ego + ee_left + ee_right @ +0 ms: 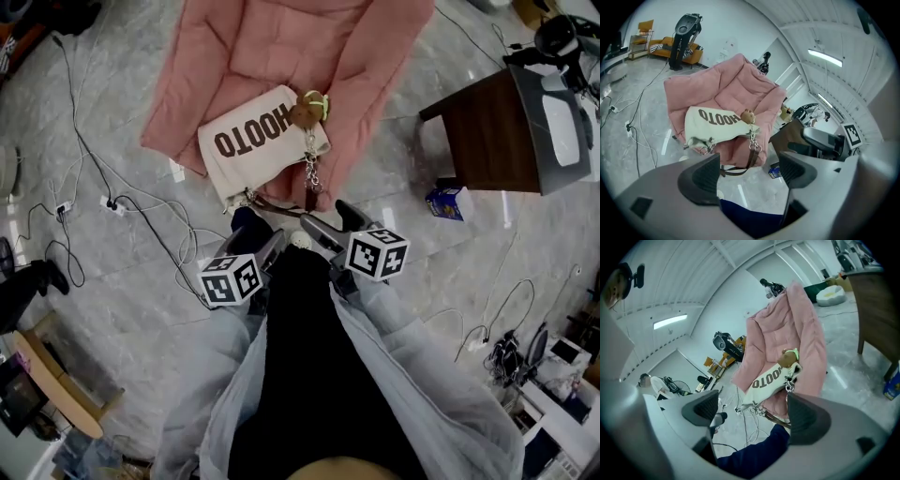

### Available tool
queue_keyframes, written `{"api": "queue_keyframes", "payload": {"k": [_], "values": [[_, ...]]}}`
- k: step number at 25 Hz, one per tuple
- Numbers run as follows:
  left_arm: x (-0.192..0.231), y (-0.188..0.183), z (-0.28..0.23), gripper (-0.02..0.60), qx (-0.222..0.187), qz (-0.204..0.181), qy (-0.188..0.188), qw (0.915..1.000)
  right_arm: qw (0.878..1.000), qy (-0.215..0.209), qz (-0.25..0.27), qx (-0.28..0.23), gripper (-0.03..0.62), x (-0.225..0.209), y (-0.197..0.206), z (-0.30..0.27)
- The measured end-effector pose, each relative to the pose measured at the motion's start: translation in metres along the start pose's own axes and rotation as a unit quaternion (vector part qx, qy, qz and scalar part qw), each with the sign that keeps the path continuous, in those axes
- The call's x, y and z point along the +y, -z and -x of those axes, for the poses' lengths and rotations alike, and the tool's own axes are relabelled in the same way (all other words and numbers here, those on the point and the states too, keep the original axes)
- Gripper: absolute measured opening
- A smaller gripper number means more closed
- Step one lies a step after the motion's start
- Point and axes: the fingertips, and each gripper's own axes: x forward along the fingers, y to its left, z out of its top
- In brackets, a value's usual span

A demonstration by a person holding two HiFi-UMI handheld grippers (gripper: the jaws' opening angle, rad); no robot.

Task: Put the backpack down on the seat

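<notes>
Cream backpack [258, 141] lies on pink seat [281, 47], at its front edge. Left tongs [747, 173] and right tongs [757, 416] are wide apart, empty, near the seat. Glossy grey floor [122, 122] surrounds the seat, with cables [103, 178] beside it and a dark worktop [487, 131] opposite.

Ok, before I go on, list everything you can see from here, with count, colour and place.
seat: one, pink, padded, on the floor ahead.
backpack: one, cream with brown lettering, lying at the seat's front edge.
bear charm: one, brown, at the backpack's corner.
chain: one, silver, hanging below the charm.
strap: one, brown, hanging off the seat's front.
table: one, dark brown, right of the seat.
box: one, blue, on the floor by the table.
cables: several, black and white, on the floor left of the seat.
left gripper: one, grey, open, empty.
right gripper: one, grey, open, empty.
</notes>
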Motion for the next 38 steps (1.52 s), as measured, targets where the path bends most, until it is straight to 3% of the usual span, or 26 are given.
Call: {"api": "queue_keyframes", "payload": {"k": [4,14,20,26,32,33,34,36,38], "values": [[-0.022,-0.024,0.009,0.397,-0.017,-0.026,0.026,0.9992,0.999,-0.009,0.041,0.003,0.462,0.014,-0.016,0.011],[-0.052,-0.081,0.048,0.397,-0.068,-0.061,0.057,0.9942,0.995,-0.014,0.079,-0.067,0.448,0.05,-0.073,0.054],[-0.085,-0.135,0.089,0.396,-0.139,-0.116,0.088,0.9796,0.983,-0.009,0.115,-0.141,0.436,0.079,-0.115,0.083],[-0.104,-0.159,0.103,0.396,-0.179,-0.138,0.11,0.9679,0.979,-0.03,0.139,-0.145,0.432,0.094,-0.118,0.085],[-0.11,-0.158,0.101,0.394,-0.181,-0.146,0.123,0.9647,0.977,-0.021,0.155,-0.142,0.311,0.095,-0.115,0.087],[-0.11,-0.157,0.1,0.379,-0.182,-0.145,0.12,0.9651,0.977,-0.016,0.16,-0.142,0.283,0.093,-0.114,0.089],[-0.107,-0.157,0.1,0.319,-0.186,-0.143,0.111,0.9657,0.976,-0.01,0.165,-0.142,0.249,0.092,-0.113,0.089],[-0.1,-0.158,0.099,0.143,-0.197,-0.141,0.083,0.9668,0.975,0.001,0.171,-0.145,0.171,0.088,-0.112,0.091],[-0.095,-0.157,0.099,0.083,-0.203,-0.142,0.066,0.9666,0.975,0.009,0.166,-0.15,0.061,0.084,-0.111,0.093]]}}
